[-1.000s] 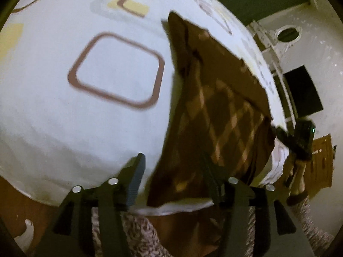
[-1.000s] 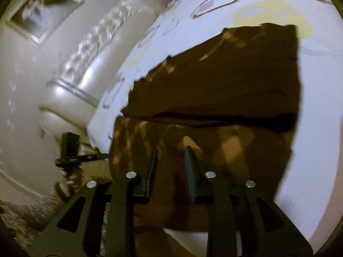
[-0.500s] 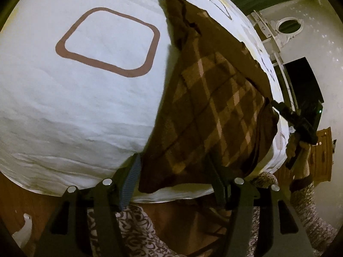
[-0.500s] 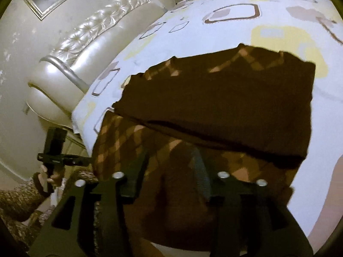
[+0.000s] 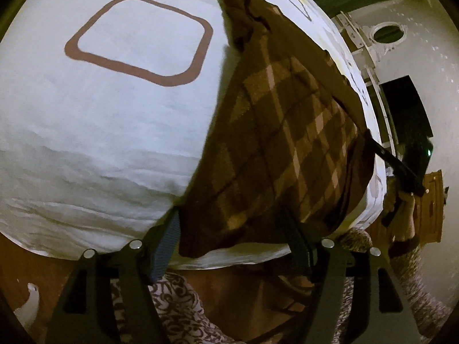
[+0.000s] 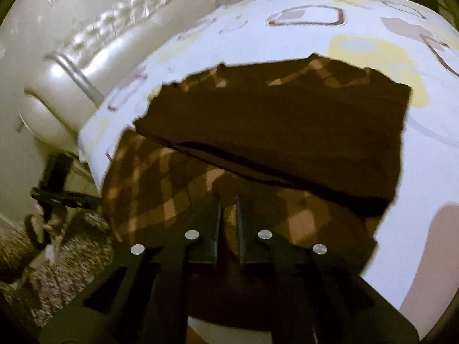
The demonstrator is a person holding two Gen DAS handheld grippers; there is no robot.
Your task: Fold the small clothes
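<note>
A brown plaid garment (image 5: 287, 149) lies on the white patterned bed (image 5: 114, 132), its near edge hanging over the bed's edge. Its far half is folded over as a plain dark brown layer (image 6: 287, 132). My left gripper (image 5: 232, 238) is open, its fingers straddling the garment's near left corner. My right gripper (image 6: 228, 223) is nearly shut on the garment's near edge (image 6: 229, 240); the fabric sits between its fingers. The right gripper also shows in the left wrist view (image 5: 401, 169) at the garment's right corner.
A cream tufted headboard (image 6: 86, 66) stands left of the bed. A white cabinet (image 5: 381, 37) and a dark screen (image 5: 407, 109) stand at the right wall. A wooden floor (image 5: 28, 263) and my patterned clothing (image 5: 178, 309) lie below the bed edge.
My right gripper opened and then closed down on the garment's near edge. My left gripper stayed open and pulled back a little toward the bed's edge.
</note>
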